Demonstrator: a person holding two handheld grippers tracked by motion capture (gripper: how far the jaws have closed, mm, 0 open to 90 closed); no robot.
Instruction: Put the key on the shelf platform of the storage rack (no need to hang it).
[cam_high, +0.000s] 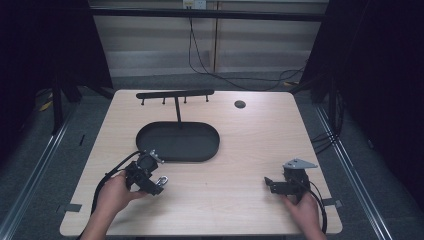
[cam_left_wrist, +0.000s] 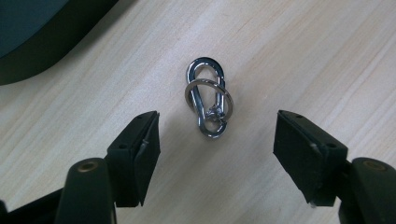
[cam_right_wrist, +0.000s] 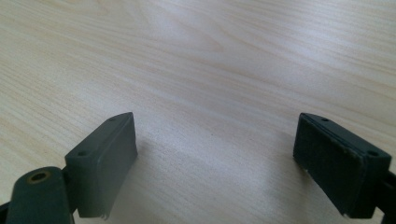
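Note:
A silver carabiner with a key ring (cam_left_wrist: 208, 97) lies flat on the wooden table (cam_high: 240, 145); in the high view the carabiner (cam_high: 162, 180) sits just right of my left gripper (cam_high: 156, 186). In the left gripper view my left gripper (cam_left_wrist: 217, 135) hangs open just above it, jaws wide on either side, not touching it. My right gripper (cam_high: 266, 181) rests low at the front right, held by a hand. In its own view the right gripper (cam_right_wrist: 215, 147) stands open over bare wood with nothing between the jaws.
A black oval tray (cam_high: 150, 131) with a T-shaped hook rack (cam_high: 175, 94) stands behind the left gripper; the tray's edge (cam_left_wrist: 42, 51) shows in the left gripper view. A round cable hole (cam_high: 240, 104) lies at the back right. Cables trail on the floor beyond.

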